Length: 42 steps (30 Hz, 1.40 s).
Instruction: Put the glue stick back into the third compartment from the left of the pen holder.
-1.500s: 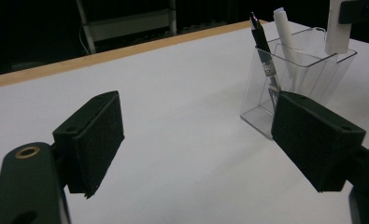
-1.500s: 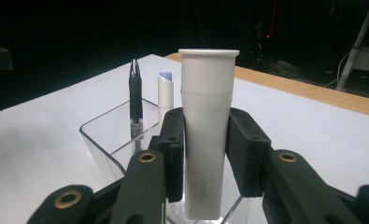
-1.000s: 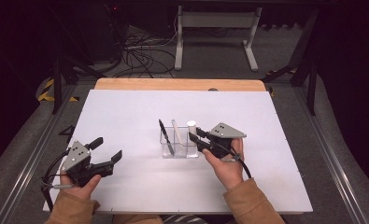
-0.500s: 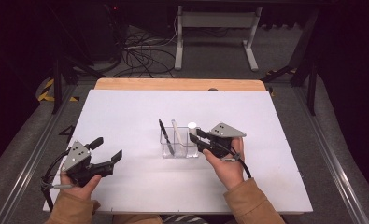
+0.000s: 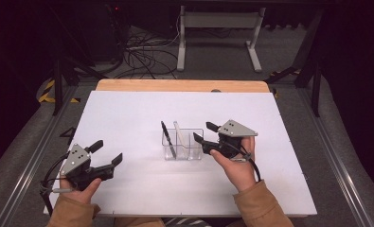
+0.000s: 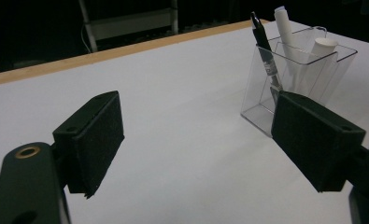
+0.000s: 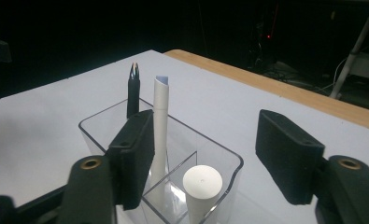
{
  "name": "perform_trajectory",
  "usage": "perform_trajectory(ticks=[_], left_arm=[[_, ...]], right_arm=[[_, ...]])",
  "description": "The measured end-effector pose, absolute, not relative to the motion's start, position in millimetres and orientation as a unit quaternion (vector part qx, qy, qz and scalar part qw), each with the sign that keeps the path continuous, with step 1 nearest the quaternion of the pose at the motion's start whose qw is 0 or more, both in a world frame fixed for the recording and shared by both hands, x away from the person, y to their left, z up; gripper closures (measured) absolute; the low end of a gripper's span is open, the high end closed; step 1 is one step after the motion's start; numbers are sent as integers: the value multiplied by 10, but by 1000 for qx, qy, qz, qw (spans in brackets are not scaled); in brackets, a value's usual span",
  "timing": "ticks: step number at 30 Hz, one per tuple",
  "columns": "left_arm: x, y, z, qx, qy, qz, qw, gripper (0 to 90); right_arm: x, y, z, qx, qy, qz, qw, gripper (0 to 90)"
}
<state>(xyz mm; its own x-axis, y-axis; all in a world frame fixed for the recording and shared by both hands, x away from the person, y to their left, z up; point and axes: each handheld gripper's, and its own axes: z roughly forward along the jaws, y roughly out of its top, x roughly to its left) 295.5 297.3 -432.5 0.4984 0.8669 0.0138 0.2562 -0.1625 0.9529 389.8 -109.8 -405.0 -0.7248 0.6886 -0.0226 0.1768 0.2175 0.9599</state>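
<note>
High view: my right gripper (image 5: 202, 132) sits at the right end of the clear organizer (image 5: 182, 144) near the middle of the counter (image 5: 128, 113), jaws spread. They have just been opening, and nothing is pinched between them. In the right gripper view the white cylinder (image 7: 202, 186) stands in the nearest compartment, just below and between my open jaws, flat round end up. My reading: it has been let go into that cell, and the walls now keep it up.

Long axis of the cylinder: close to vertical, top end tilted slightly toward the gripper. The white pen (image 7: 160, 121) in the next cell stands nearly upright too, cut tip up, leaning on the divider. The black pen (image 7: 133, 91) stands in the far cell with its metal tip up; from above it slants, upper end toward the far side of the counter.

My left gripper (image 5: 106, 153) rests low near the front left of the counter, well apart from the organizer, jaws spread and empty. It looks parked there to stay clear of the right hand's work.

Judged next: lift the right gripper straight away without nudging the wall.
</note>
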Motion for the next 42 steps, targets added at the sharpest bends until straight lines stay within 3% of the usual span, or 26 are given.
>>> perform_trajectory(ticks=[19,42], left_arm=[[2946,2976,-4312,701,396,300,512,177],[2929,2948,-4304,702,386,297,519,169]], right_arm=[[3814,-1185,-3869,248,743,570,247,310],[3673,-1848,-3981,262,734,567,267,282]])
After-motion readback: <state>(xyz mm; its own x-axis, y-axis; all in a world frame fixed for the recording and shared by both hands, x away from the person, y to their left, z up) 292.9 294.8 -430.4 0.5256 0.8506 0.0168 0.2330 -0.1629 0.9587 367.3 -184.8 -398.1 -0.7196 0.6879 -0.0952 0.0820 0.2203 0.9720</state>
